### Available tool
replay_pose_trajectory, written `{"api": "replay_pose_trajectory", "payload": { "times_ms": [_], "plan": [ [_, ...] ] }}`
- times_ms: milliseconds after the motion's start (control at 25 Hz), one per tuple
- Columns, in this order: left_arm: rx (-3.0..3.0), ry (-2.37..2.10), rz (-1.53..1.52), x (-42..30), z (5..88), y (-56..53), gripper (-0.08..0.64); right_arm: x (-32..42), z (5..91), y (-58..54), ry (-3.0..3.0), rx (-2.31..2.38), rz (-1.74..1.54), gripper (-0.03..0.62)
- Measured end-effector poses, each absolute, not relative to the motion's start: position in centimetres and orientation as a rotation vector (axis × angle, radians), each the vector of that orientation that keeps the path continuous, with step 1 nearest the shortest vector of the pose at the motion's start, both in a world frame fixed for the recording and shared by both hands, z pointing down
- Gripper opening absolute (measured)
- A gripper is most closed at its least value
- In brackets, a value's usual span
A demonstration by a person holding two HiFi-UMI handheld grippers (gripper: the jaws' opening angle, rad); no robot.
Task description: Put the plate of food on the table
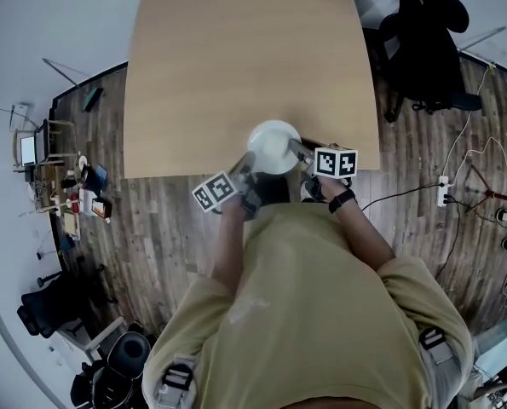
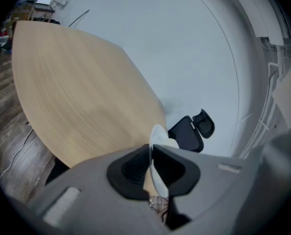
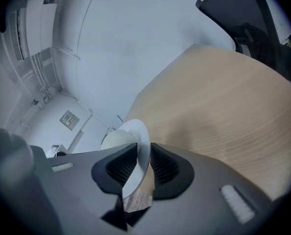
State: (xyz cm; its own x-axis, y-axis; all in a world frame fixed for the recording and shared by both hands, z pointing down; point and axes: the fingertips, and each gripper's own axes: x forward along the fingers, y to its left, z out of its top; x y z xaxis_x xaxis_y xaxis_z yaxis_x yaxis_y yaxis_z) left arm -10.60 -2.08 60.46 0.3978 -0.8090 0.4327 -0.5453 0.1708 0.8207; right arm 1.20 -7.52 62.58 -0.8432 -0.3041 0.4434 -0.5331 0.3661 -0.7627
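A white plate (image 1: 274, 146) lies at the near edge of the light wooden table (image 1: 244, 58), between my two grippers. A pale rounded mound of food (image 3: 117, 138) sits on it, also seen in the left gripper view as the food (image 2: 170, 143). My left gripper (image 1: 246, 164) is shut on the plate's left rim; its pads pinch the plate (image 2: 158, 133) tightly around the left gripper (image 2: 151, 155). My right gripper (image 1: 297, 150) is at the right rim. There the plate (image 3: 138, 131) stands slanted in the gap of the right gripper (image 3: 140, 155), whose jaws stand wider than the rim.
A black office chair (image 1: 428, 41) stands beyond the table's far right corner, seen too as the chair (image 2: 191, 131). Small clutter (image 1: 74, 190) lies on the wood floor at the left. A power strip (image 1: 445, 190) with cables lies at the right.
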Motion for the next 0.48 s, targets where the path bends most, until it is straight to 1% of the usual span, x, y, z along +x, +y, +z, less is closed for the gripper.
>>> {"api": "replay_pose_trajectory", "payload": {
  "times_ms": [200,480],
  "plan": [
    [1.5,-1.261,-0.196,-12.0,62.5,-6.6,0.029,-0.2,64.2,-11.7,-2.344,0.774,1.48,0.08],
    [1.52,-1.237,-0.113,-14.6,62.6,-15.2,0.031,-2.5,64.5,-19.7,-2.292,0.871,1.492,0.083]
  ]
}}
